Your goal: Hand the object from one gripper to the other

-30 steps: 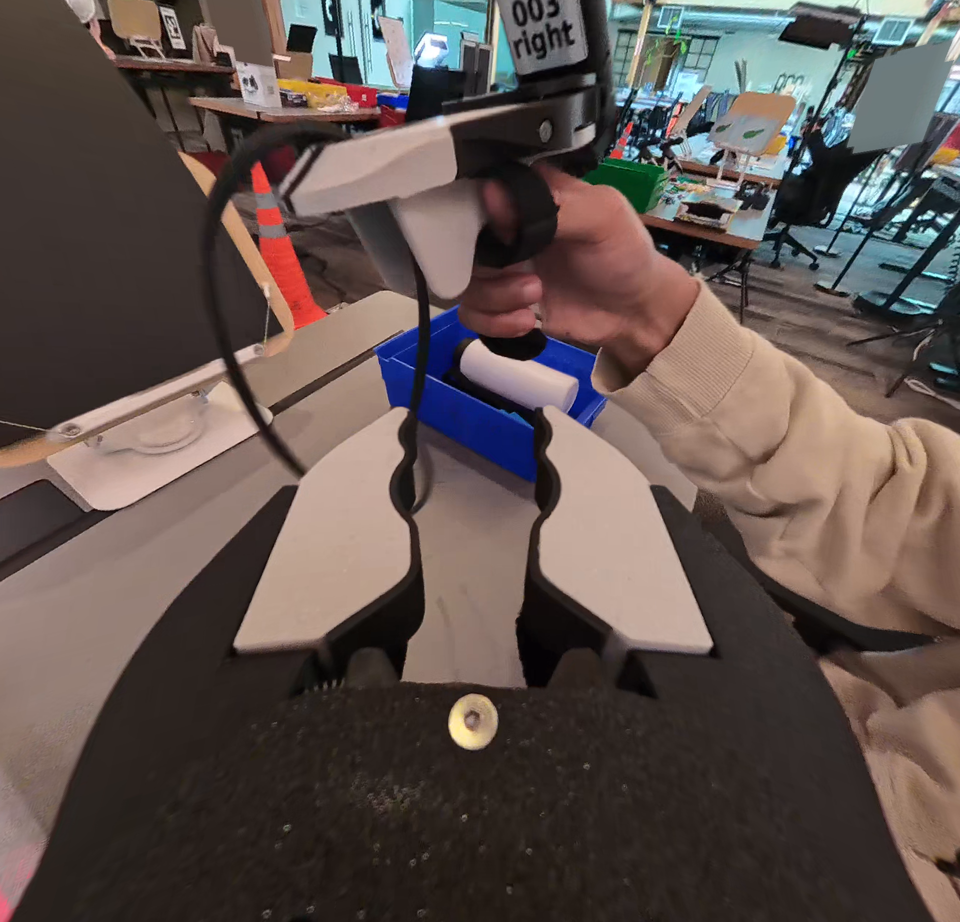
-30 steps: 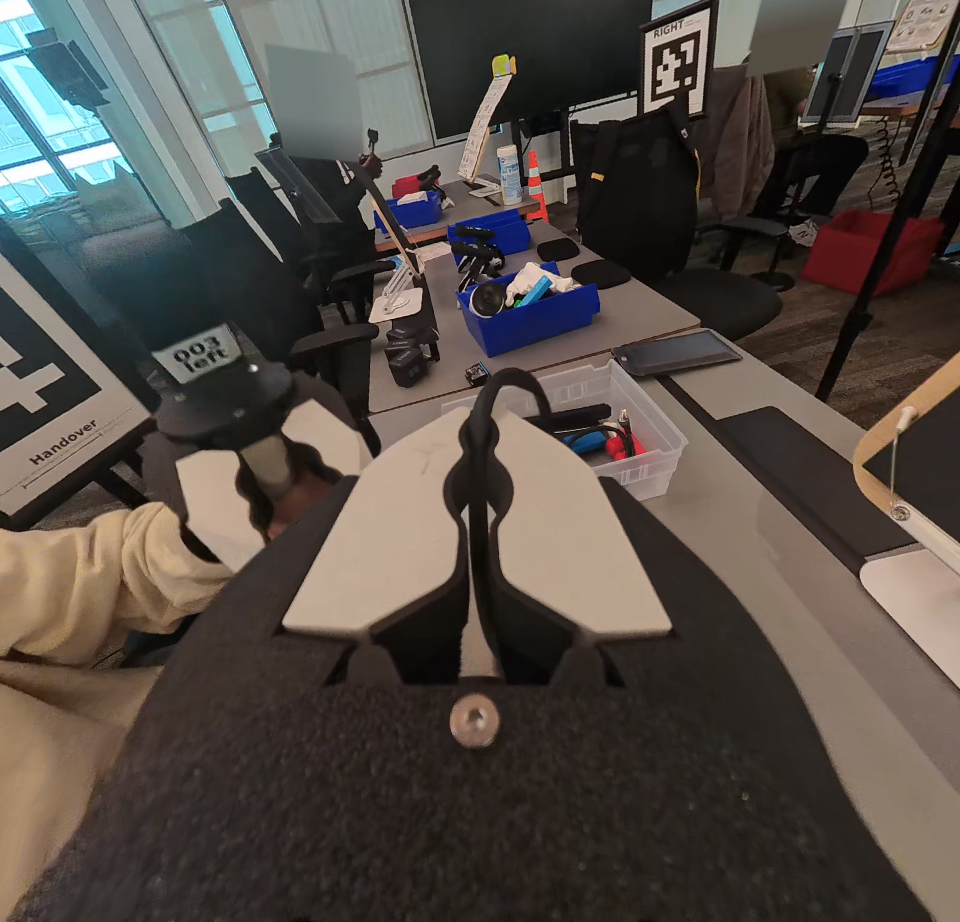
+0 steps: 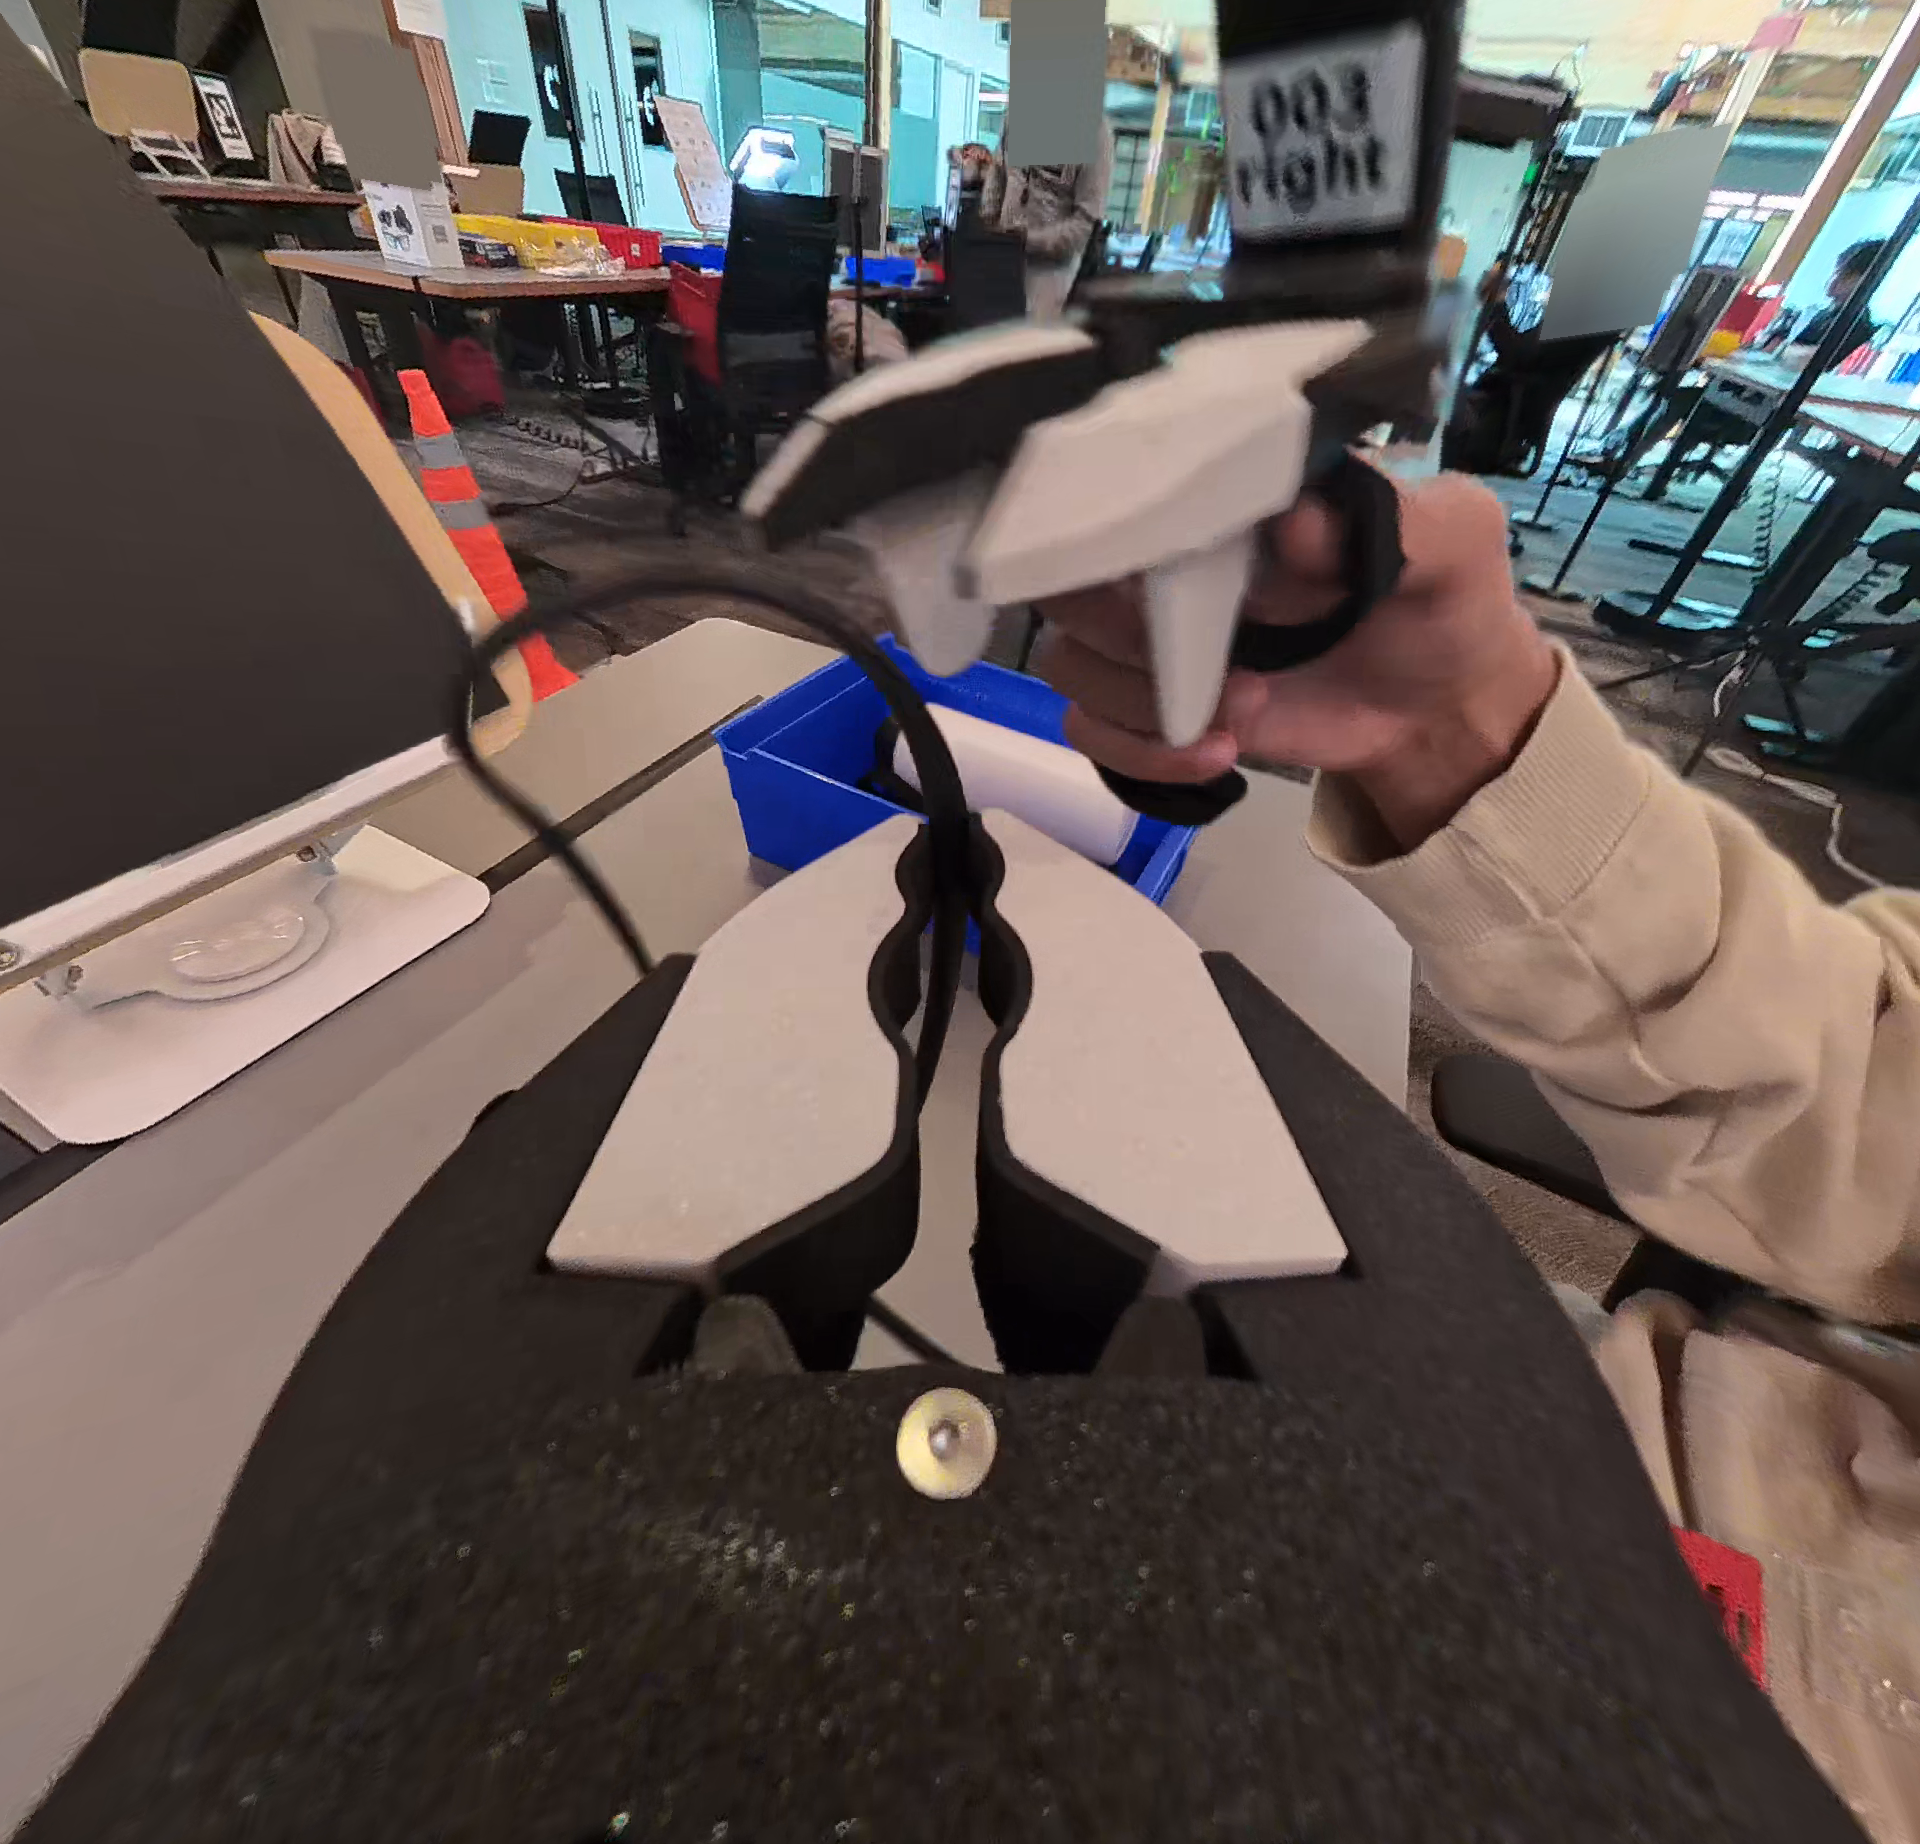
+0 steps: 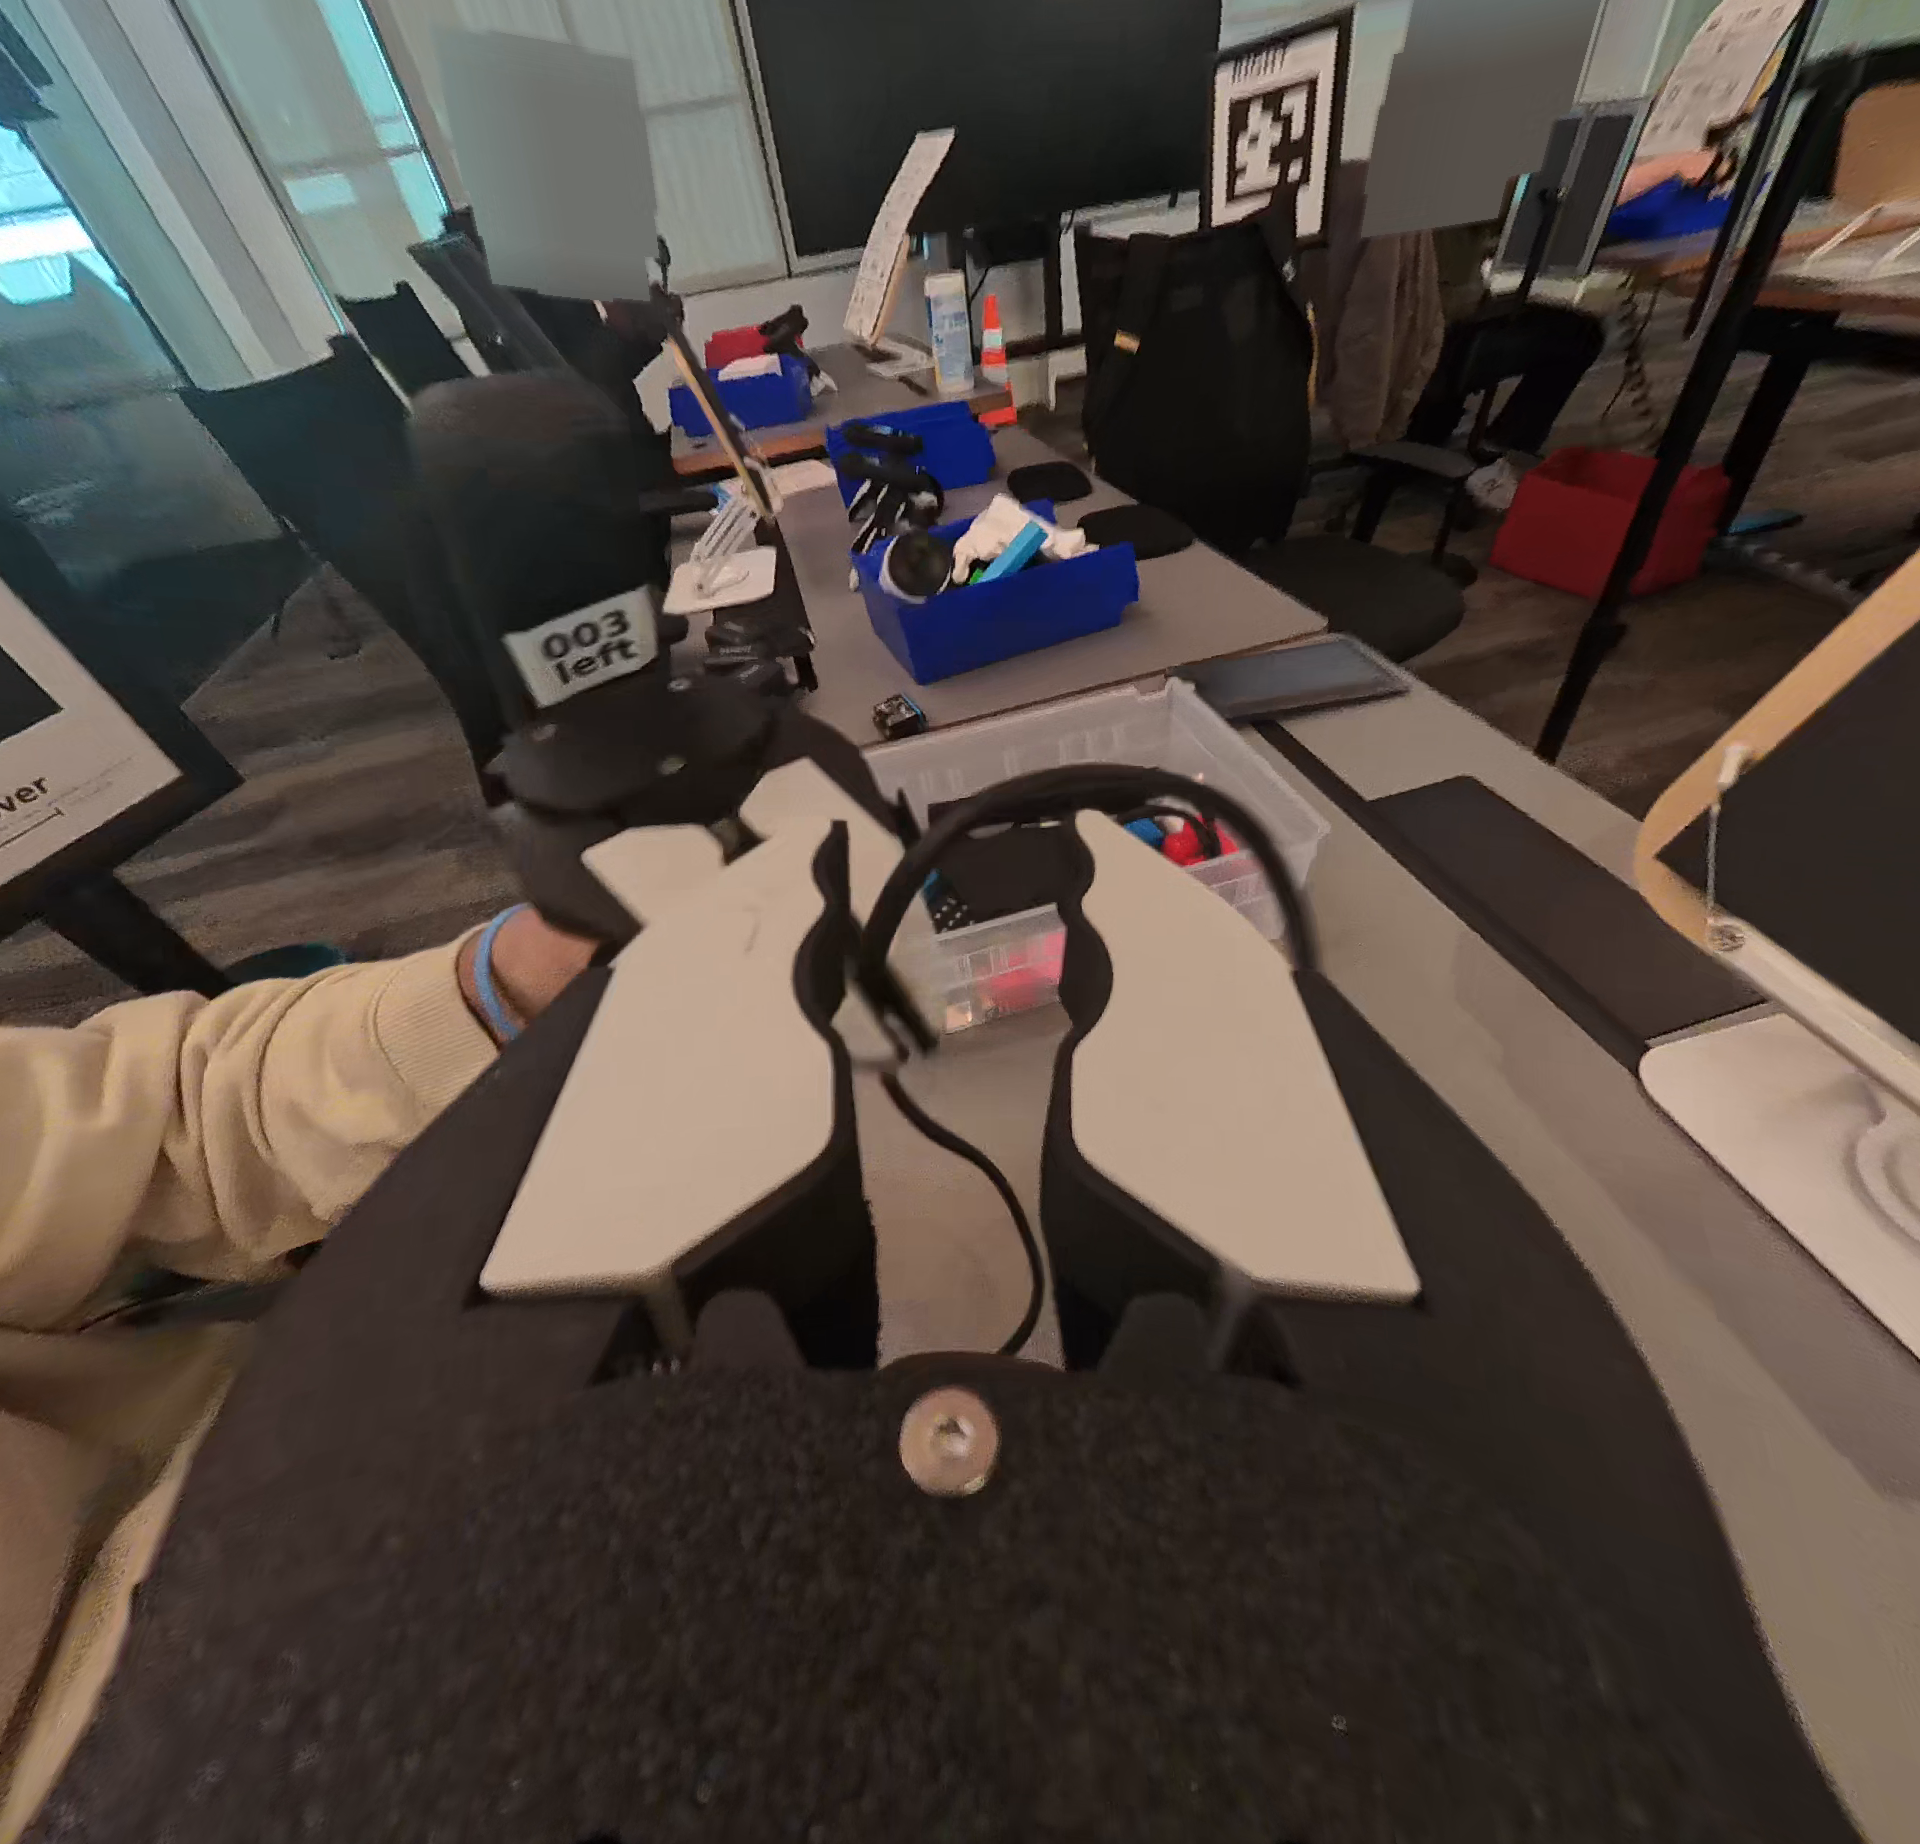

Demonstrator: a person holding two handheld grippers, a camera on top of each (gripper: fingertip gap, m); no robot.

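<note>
Left wrist view, worktop (image 3: 312,1223): stretching grey beneath both tools, carrying a blue bin and a white stand base.
Left gripper (image 3: 951,859): pointing forward over the worktop, jaws clenching at their tips on a thin black cable.
Right gripper (image 3: 862,558): hovering above and just beyond the left one, gripped by a hand (image 3: 1382,672) in a cream sleeve, blurring in this view; jaws spreading apart, released, grasping nothing.
Right wrist view, same jaws: standing wide, framing the cable's loop without pinching it.
Blue bin (image 3: 810,786): sitting on the worktop just past the left jaws, holding a white roll (image 3: 1018,786).
Clear tray (image 4: 1101,745): resting on the worktop ahead of the right gripper, holding small red and blue items, too small for telling apart.
Orange cone (image 3: 457,516): standing on the floor beyond the worktop's far edge.
Cable (image 4: 1060,776): arching up in a loop between the right gripper's spread fingers, trailing down toward that gripper's base, being held only at the left jaws' tips, hanging clear of the worktop.
</note>
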